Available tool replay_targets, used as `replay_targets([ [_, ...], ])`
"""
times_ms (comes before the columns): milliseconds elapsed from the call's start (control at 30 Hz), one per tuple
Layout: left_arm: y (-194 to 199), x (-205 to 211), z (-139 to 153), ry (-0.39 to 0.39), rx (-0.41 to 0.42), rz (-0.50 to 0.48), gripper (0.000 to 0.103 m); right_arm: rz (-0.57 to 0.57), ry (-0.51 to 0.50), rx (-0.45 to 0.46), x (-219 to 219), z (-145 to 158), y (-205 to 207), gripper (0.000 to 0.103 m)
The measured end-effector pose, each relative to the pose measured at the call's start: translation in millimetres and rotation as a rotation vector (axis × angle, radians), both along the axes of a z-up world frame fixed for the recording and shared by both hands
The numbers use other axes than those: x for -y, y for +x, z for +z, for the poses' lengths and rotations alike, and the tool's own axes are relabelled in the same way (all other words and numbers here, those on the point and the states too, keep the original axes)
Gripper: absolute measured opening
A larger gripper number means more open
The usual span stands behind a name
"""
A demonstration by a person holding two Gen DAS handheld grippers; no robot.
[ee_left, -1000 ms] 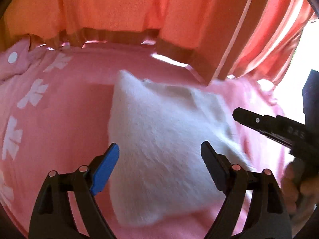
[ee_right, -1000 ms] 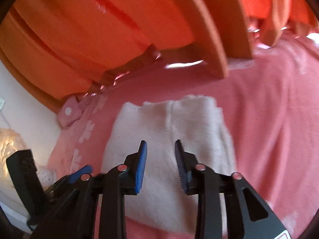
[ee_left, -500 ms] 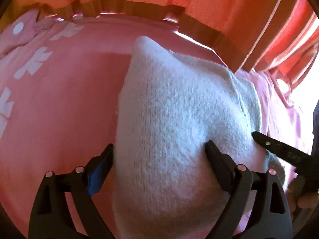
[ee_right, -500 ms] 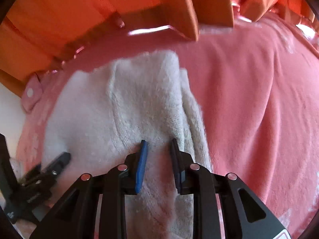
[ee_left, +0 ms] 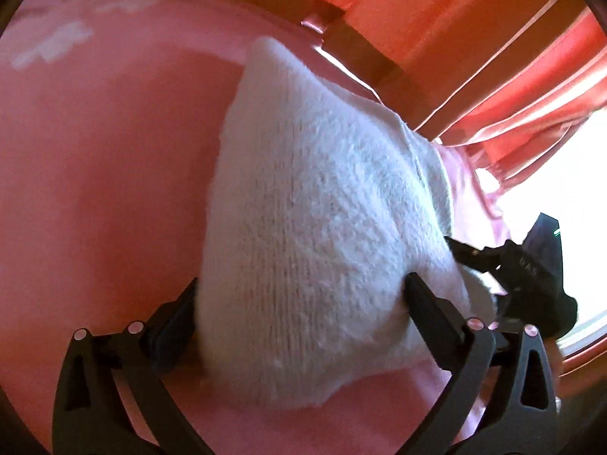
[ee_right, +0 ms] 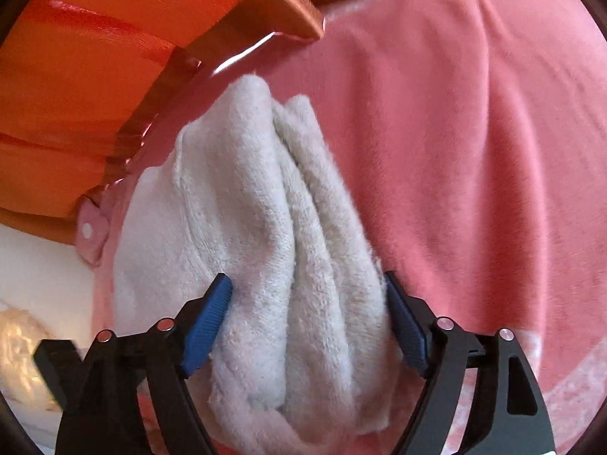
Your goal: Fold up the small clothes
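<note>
Folds of the white knit show only at the right gripper, both grippers' fingers just opened, straddling it

Black hand-held gripper frames, ribbed blue pads, silver screw heads.

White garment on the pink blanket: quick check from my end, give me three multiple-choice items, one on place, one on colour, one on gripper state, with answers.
1. Where does the white garment lie?
A. On the pink blanket
B. On a bare wooden floor
C. Inside a basket

2. What colour are the pads of the right gripper?
A. Green
B. Blue
C. Yellow

3. How do the jaws of the left gripper stand?
A. Shut tight on nothing
B. Pinching the curtain
C. Wide, one either side of the garment

Answers: 1 A, pink fabric surrounds the garment in both views. 2 B, blue ribbed pads show in the right wrist view. 3 C, its fingers flank the garment's near end.
</note>
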State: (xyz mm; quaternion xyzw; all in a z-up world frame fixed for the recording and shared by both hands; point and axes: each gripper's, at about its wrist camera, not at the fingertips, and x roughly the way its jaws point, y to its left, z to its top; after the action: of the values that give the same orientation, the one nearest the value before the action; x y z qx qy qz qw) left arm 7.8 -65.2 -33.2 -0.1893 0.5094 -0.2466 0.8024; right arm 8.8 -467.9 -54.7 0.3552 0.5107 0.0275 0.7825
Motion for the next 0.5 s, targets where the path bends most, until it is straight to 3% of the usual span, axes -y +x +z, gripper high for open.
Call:
replay_targets([
  [67, 6, -2, -9, -0.071, -0.028, 0.009, 0.098, 0.018, 0.017, -0.005, -4, -2, 4, 0.082],
  [233, 11, 2, -9, -0.100, -0.021, 0.005, 0.098, 0.052, -0.030, 0.005, -20, 1, 14, 0.083],
  [333, 16, 5, -5, -0.102, -0.044, 0.004, 0.096, 0.062, -0.021, 0.046, -22, 7, 15, 0.060],
  [400, 16, 7, 4, -0.067, -0.029, -0.009, 0.083, 0.053, -0.043, 0.077, -24, 16, 10, 0.039],
  [500, 14, 10, 28, -0.007, 0.041, -0.039, 0.064, 0.018, -0.059, 0.183, -28, 45, -3, 0.030],
])
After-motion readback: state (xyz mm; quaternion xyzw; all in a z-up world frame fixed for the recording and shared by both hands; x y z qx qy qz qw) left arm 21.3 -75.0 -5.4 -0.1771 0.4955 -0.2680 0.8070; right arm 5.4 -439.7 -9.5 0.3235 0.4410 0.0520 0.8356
